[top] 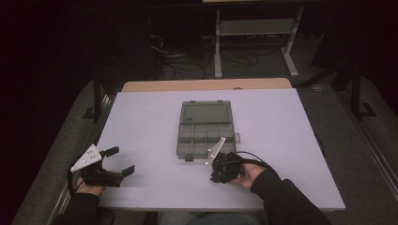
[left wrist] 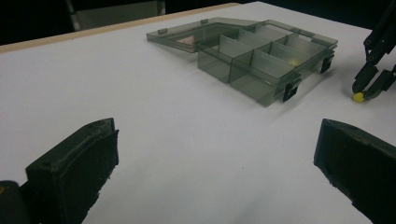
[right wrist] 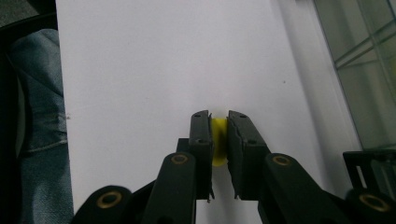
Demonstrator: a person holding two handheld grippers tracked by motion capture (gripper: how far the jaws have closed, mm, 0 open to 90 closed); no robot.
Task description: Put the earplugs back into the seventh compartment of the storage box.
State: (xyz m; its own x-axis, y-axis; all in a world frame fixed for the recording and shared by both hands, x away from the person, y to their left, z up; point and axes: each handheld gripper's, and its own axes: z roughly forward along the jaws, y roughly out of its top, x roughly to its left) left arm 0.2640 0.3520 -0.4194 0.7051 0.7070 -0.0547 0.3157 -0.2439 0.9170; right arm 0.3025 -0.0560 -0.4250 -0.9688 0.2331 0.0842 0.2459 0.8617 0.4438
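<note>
Near the open box (top: 206, 130), the right gripper (right wrist: 219, 140) is clamped on a small yellow piece (right wrist: 218, 142) at the table (top: 281, 140). It should lift straight, then release low inside one compartment. The left gripper (top: 115, 161) waits open.

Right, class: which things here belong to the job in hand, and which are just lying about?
In the job:
- small yellow piece, pinched in the right gripper
- open compartment box, one yellow piece already inside

Just about:
- left gripper, jaws open, idle
- shelf frame and cables behind the table
</note>
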